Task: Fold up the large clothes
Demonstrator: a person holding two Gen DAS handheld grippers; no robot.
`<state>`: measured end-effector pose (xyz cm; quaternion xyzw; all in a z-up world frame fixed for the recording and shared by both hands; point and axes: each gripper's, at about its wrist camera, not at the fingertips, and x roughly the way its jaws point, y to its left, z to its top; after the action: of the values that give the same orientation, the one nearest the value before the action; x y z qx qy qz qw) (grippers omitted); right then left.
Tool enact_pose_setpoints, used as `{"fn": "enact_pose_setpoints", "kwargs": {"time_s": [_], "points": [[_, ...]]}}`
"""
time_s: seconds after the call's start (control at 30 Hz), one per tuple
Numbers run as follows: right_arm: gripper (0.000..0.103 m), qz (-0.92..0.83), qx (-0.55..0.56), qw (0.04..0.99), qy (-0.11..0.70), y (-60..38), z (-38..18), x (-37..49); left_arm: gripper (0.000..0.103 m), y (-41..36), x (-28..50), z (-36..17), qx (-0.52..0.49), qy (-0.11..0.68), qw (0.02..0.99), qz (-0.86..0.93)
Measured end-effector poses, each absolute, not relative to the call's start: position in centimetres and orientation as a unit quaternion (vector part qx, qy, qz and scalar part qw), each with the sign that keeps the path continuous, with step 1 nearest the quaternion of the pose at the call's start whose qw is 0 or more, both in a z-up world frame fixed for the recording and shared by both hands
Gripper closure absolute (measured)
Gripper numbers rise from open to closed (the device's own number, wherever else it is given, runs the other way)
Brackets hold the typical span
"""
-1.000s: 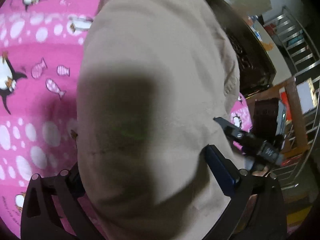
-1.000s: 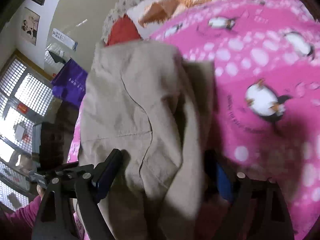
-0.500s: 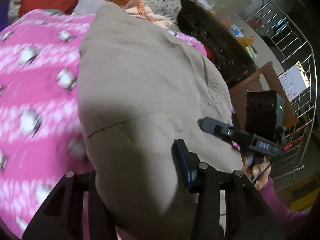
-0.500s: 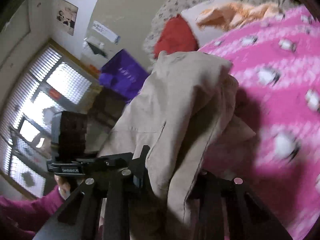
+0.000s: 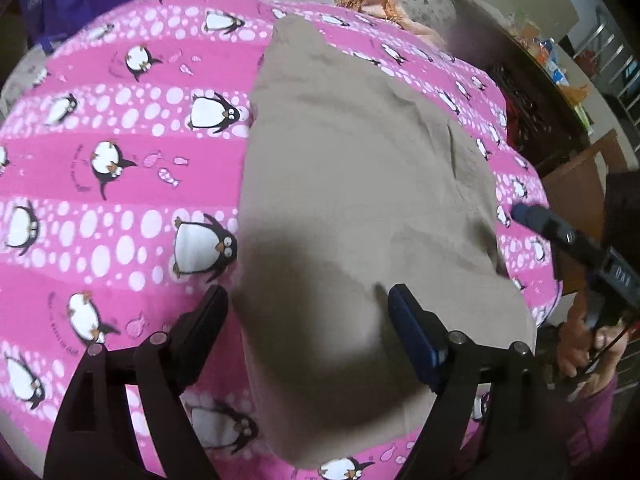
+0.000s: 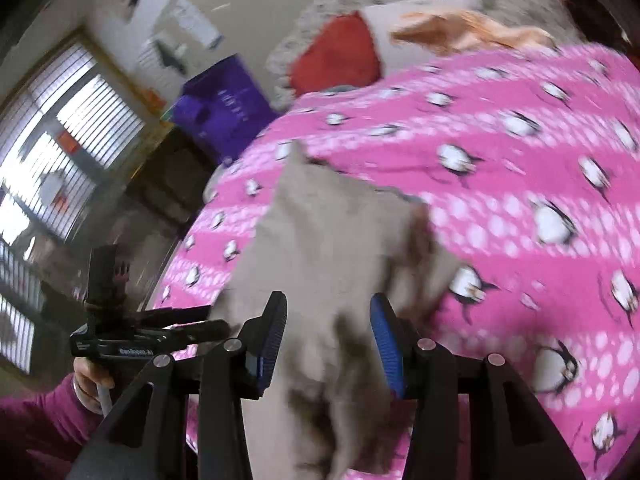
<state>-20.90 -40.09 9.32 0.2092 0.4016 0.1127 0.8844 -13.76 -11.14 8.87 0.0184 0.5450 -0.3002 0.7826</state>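
Observation:
A large beige garment (image 5: pixel 352 168) lies spread on a pink penguin blanket (image 5: pixel 120 200), reaching from the far pillows to the near edge. My left gripper (image 5: pixel 308 300) hovers over its near end. The jaws are opening and wide apart, with cloth below them and the pads not pressing on it. In the right wrist view the garment (image 6: pixel 328 240) rises in a blurred fold between the fingers of my right gripper (image 6: pixel 328 312). Those jaws are opening too, with small gaps beside the blue pads (image 6: pixel 384 336). The right gripper (image 5: pixel 536 220) shows at the garment's right edge.
Red pillow (image 6: pixel 340 60), orange cloth (image 6: pixel 468 28) and a purple bag (image 6: pixel 224 96) sit at the bed's far end. A dark cabinet (image 5: pixel 532 92) and metal rack (image 5: pixel 616 60) stand on the right. A hand in a magenta sleeve (image 5: pixel 580 344) holds the right gripper.
Both grippers pulled back and rose, so more of the bed shows. Their jaws narrowed on the cloth half a second ago and now stand wider. The garment has settled flatter on the blanket.

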Motion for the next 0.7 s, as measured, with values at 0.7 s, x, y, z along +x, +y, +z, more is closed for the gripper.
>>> {"fn": "enact_pose_setpoints", "kwargs": {"time_s": [0.7], "points": [[0.052,0.055,0.262,0.869,0.416,-40.6,3.5,-19.7,0.019,-13.2,-15.5,6.0,0.049,0.538,0.800,-0.262]]}}
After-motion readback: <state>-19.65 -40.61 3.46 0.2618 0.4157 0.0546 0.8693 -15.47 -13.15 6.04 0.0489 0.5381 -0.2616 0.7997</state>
